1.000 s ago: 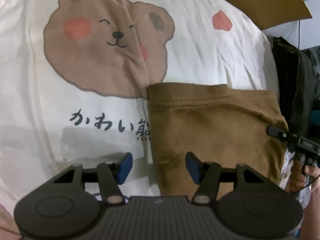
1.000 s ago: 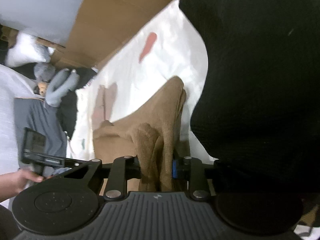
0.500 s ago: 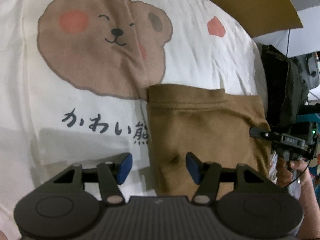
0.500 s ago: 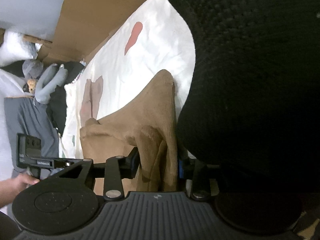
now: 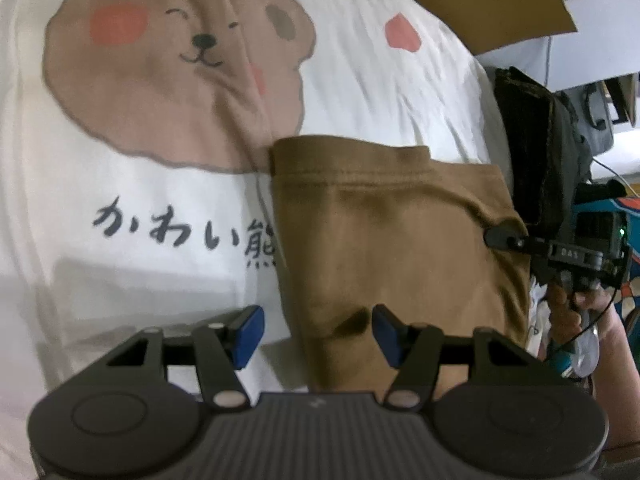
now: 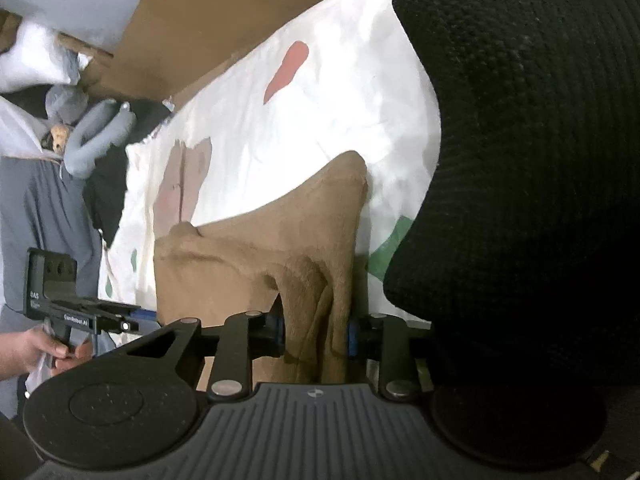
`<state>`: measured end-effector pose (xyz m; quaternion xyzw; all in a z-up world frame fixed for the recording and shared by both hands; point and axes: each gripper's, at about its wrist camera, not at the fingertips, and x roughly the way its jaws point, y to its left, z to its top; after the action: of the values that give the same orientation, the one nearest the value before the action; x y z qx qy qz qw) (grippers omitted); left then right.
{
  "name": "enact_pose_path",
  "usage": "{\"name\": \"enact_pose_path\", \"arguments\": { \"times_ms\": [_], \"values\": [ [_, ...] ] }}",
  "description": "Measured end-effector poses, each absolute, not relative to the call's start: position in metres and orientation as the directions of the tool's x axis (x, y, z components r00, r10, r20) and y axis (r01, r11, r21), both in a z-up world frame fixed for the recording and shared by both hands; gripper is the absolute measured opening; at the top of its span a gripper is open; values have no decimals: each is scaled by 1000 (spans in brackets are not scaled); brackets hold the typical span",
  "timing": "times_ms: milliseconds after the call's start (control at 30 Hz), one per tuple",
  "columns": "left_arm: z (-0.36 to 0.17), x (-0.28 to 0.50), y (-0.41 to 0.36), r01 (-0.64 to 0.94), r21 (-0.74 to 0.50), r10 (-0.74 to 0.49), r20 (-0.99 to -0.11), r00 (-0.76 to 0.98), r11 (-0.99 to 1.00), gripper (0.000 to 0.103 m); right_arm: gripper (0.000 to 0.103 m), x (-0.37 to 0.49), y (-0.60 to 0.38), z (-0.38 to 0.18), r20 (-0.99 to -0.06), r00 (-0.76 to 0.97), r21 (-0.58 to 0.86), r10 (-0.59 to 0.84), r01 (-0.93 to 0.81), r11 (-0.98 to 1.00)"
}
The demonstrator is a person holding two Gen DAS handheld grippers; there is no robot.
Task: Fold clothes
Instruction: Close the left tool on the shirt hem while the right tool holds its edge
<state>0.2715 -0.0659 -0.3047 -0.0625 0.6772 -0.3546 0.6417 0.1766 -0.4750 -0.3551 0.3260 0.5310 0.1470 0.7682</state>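
**Brown garment bunched in the right gripper, left gripper open above its near edge**

A brown garment [image 5: 396,248] lies folded on a white sheet [image 5: 120,280] printed with a big bear face [image 5: 180,76], a red heart [image 5: 402,32] and a line of dark script [image 5: 184,232]. The garment sits to the right of the script and just below the bear's chin, its hemmed far edge running roughly straight across.

The left gripper [image 5: 318,334] hovers over the garment's near left corner with its blue pads [image 5: 250,330] held wide apart — the left pad is above bare sheet, the right one above brown cloth, and neither pad presses on anything.

The right gripper [image 6: 314,336] has a gathered, upright fold of the garment [image 6: 280,256] between its blue pads [image 6: 350,340]; its jaws are closing, and both pads sit against the bunched cloth. From that grip the fabric rises to a peak at the far side and slopes away to the left. In the left wrist view this gripper [image 5: 506,238] shows at the garment's right edge, with the person's hand [image 5: 568,312] below it on the handle.

A black knitted fabric [image 6: 528,160] fills the right side of the right wrist view, just beside the held fold. Brown cardboard [image 6: 208,20] lies at the far end of the sheet, and a grey stuffed toy [image 6: 92,132] rests off the sheet's far left.
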Motion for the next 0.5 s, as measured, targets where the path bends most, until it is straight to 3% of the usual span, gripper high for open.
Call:
{"name": "enact_pose_path", "arguments": {
  "times_ms": [167, 300, 433, 500],
  "values": [
    [-309, 284, -70, 390, -614, -602, -780, -169, 686, 64, 36, 172, -478, -360, -719, 388, 663, 576, 138, 735],
    [-309, 295, -80, 437, -634, -627, -757, -182, 639, 63, 34, 168, -479, -363, -710, 408, 671, 575, 142, 728],
    [-305, 308, -79, 413, -660, -660, -732, -168, 627, 48, 26, 167, -478, -360, -696, 425, 682, 579, 135, 719],
    [-304, 309, -75, 406, -670, -672, -722, -165, 621, 47, 26, 167, -479, -358, -693, 429, 684, 579, 138, 716]
  ]
}}
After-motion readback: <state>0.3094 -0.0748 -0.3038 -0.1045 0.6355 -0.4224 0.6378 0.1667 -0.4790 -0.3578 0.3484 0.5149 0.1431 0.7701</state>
